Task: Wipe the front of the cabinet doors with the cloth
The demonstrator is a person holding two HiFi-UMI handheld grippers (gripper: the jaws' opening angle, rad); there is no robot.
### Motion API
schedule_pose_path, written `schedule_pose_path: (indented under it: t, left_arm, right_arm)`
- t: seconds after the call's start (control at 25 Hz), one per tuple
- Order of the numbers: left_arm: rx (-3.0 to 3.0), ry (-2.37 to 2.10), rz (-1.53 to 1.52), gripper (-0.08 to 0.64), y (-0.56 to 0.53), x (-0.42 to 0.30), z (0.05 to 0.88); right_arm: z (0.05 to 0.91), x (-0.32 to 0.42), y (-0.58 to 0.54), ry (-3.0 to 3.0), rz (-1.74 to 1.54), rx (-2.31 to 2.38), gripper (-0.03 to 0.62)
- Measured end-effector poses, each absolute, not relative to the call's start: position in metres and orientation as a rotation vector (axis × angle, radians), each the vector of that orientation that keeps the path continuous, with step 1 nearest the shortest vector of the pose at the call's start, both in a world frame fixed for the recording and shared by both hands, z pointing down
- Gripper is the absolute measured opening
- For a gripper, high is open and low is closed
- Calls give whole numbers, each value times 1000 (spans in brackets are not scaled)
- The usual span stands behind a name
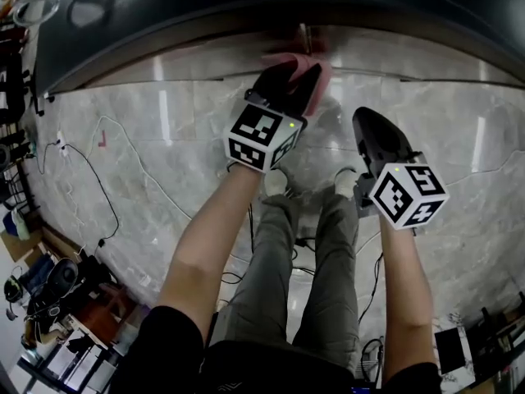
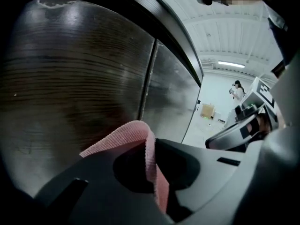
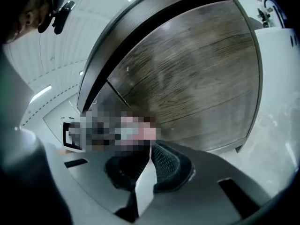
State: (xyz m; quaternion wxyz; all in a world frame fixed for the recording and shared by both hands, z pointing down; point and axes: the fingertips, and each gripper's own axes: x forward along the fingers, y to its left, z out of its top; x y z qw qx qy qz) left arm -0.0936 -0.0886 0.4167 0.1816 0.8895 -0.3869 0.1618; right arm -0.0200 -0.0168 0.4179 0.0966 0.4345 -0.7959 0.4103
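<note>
Ahead, the left gripper [image 1: 291,76] has its jaws clamped on the pink cloth [image 2: 136,135], up at the cabinet door [image 2: 70,78] beside the seam. The right gripper [image 1: 367,121] hangs nearer and to the right, jaws together on nothing.

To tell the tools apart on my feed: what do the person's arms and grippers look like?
The left gripper and right gripper are both black with rounded jaws. Each carries a white cube printed with black square markers and showing a small green light. The forearms are bare below short black sleeves.
</note>
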Motion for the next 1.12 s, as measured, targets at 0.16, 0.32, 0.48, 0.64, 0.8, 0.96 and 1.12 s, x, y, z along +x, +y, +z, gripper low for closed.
schedule_pose_path:
  t: [0.16, 0.32, 0.48, 0.64, 0.8, 0.96, 1.12]
  left_arm:
    - [2518, -1072, 406, 9, -78, -84, 411]
    - [2502, -1070, 391, 9, -61, -97, 411]
    - [2482, -1100, 395, 9, -45, -132, 411]
    - [2432, -1158, 449, 9, -37, -183, 424]
    - [2355, -1265, 466, 9, -29, -235, 438]
    - [2304, -1317, 461, 8, -20, -275, 448]
    - [2248, -1366, 467, 8, -11, -311, 469]
  right_arm:
    - [420, -7, -14, -2342, 1222, 1289, 38]
    - [419, -9, -13, -2351, 1229, 1254, 38]
    - [417, -33, -15, -2362, 1225, 1198, 38]
    - [422, -75, -16, -2372, 1244, 1131, 38]
    - [433, -116, -9, -2376, 1236, 1038, 38]
    - [446, -149, -5, -2362, 1218, 983, 38]
    - [465, -183, -4, -2351, 1204, 933, 38]
